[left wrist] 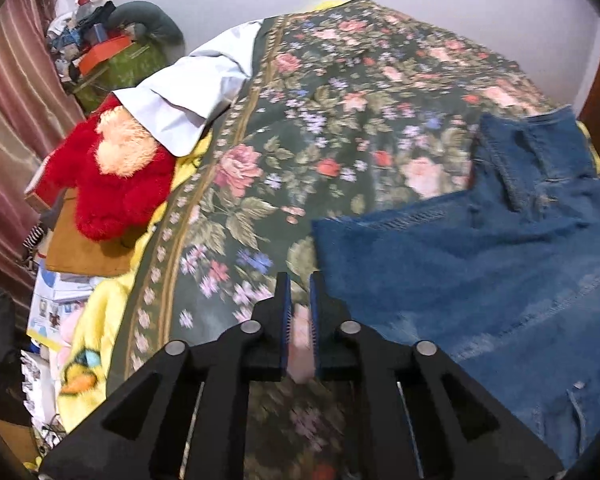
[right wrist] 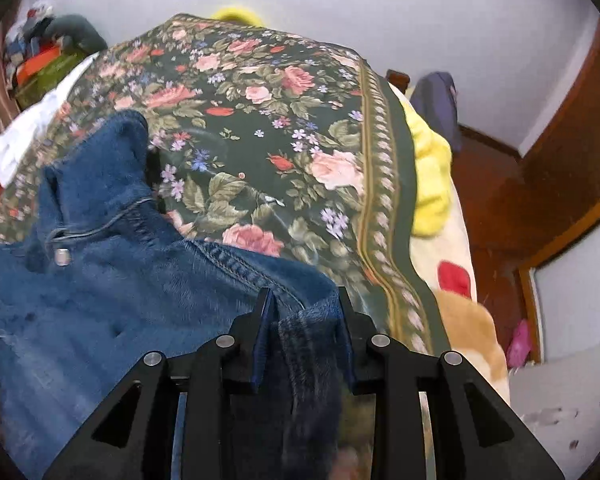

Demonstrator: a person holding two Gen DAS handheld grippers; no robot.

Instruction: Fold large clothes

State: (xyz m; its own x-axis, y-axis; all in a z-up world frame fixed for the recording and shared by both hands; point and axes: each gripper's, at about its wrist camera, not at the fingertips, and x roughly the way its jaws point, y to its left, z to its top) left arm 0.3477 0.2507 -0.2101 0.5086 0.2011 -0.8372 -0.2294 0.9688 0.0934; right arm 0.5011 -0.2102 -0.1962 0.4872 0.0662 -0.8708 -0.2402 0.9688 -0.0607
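Observation:
Blue jeans (left wrist: 480,264) lie on a dark green floral bedspread (left wrist: 300,120), at the right in the left wrist view. My left gripper (left wrist: 299,292) hovers over the bedspread just left of the jeans' edge, its jaws nearly together with nothing between them. In the right wrist view the jeans (right wrist: 120,280) fill the lower left. My right gripper (right wrist: 305,300) is shut on a bunched fold of the denim, and the cloth hangs down between its fingers.
A red plush toy (left wrist: 112,176) and a white cloth (left wrist: 188,92) lie at the bed's left edge. Clutter and a green box (left wrist: 116,64) stand at the far left by a striped curtain. A yellow blanket (right wrist: 432,176), wooden floor and door (right wrist: 560,152) are to the right.

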